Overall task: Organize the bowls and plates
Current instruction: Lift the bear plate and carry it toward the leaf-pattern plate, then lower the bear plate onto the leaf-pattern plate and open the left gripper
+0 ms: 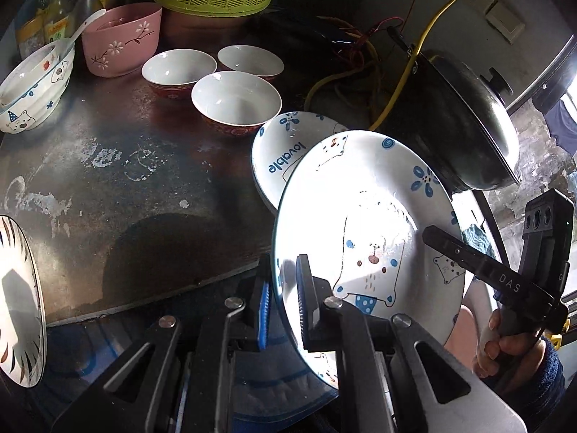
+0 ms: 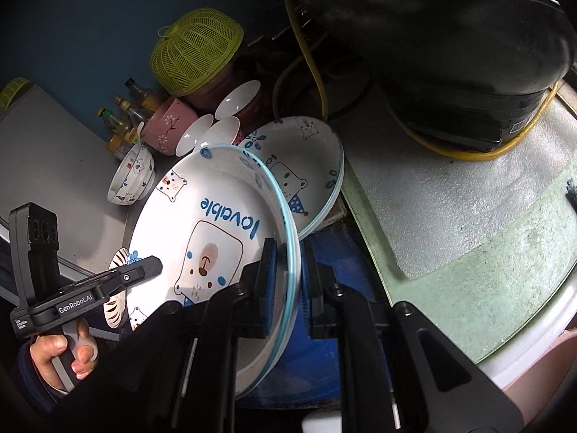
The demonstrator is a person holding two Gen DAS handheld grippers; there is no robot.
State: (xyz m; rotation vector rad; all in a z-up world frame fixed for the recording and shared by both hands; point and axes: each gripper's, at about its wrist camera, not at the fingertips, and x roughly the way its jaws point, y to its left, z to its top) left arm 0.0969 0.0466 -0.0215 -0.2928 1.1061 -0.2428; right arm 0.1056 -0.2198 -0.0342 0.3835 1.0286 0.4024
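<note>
**One plate held between both my grippers, above the stack**

I hold a bear-print plate [image 1: 364, 231] by opposite edges. My left gripper [image 1: 285, 299] pinches its near rim, and my right gripper [image 2: 292, 285] pinches the far side, both sets of jaws pressed tight on the rim. The plate is tilted and lifted, and it overlaps a second bear plate [image 2: 306, 176] that lies flat just beyond it, so I judge the coming move is to level it and lower it onto that one. Neither hand is nearer; the plate spans between them. Past the plates stand three small bowls [image 1: 234, 103], a pink tub [image 1: 122, 39] and a black wok [image 1: 465, 119] on a worn dark countertop [image 1: 119, 180].
</note>
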